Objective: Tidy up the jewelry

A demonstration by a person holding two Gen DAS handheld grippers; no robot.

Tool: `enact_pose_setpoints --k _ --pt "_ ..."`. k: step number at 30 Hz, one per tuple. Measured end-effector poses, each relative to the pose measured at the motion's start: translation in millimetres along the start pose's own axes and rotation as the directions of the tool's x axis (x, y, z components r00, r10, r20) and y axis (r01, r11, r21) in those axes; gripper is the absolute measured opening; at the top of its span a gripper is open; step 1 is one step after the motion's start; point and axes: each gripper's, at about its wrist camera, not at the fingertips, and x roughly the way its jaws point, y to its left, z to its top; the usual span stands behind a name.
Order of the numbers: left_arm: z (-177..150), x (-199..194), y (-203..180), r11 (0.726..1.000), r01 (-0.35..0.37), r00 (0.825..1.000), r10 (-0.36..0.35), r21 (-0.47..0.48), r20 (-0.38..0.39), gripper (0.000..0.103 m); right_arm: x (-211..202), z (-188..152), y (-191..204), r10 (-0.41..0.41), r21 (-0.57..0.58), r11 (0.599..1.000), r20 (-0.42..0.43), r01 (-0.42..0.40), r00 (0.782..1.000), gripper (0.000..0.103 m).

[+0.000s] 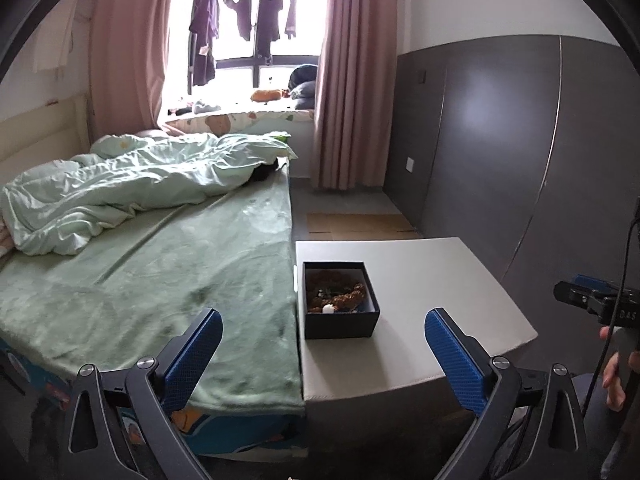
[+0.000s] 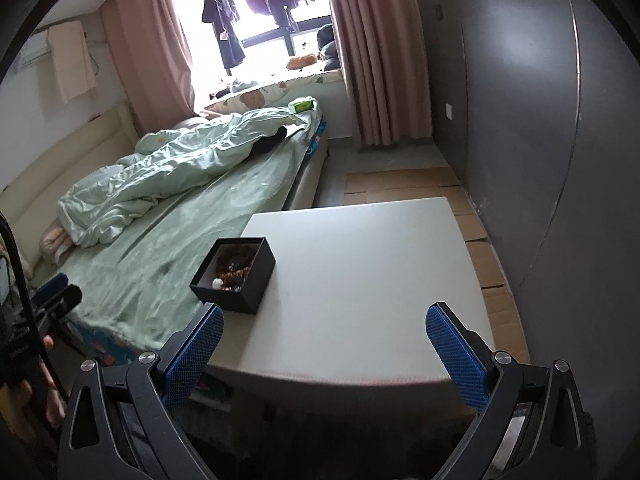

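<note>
Both the left gripper (image 1: 322, 336) and right gripper (image 2: 324, 334) gape empty, jewelry box (image 1: 340, 300) just ahead.

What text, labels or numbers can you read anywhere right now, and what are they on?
"DAS", faint and uncertain, on the right gripper body at the left view's edge.
Green packet on the bed: print too small to read.
Black box: no lettering visible.

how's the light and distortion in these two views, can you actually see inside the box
Left wrist view: the window is blown out, silhouetting the hanging clothes; fisheye bends the grey wall panels; the black box interior is dim but brown beads and a white piece show. Right wrist view: same backlight, soft sheen on the white table, box contents darker and less distinct.
</note>
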Motion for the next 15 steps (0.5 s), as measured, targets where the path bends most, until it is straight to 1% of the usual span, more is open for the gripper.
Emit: enact_pose_setpoints --k 5,9,12,15 --pt "-10 -7 1 1.000 -0.017 1.000 0.017 -0.006 -0.011 0.103 -15 -16 6 -0.033 -0.016 0.999 -0.005 0.033 0.999 0.102" --pt "-17 -8 3 1.000 0.000 1.000 -0.001 -0.031 -0.028 0.103 -24 -25 10 -0.050 -0.034 0.998 0.005 0.050 0.999 0.102" --pt "-20 -13 6 0.999 0.000 1.000 -0.001 -0.055 -0.016 0.103 -27 -33 12 -0.032 -0.041 0.999 -0.002 0.031 0.999 0.102" --pt "-21 -14 5 0.999 -0.011 1.000 0.010 -0.051 -0.018 0.103 -29 -38 14 -0.010 -0.038 0.999 -0.006 0.010 1.000 0.102"
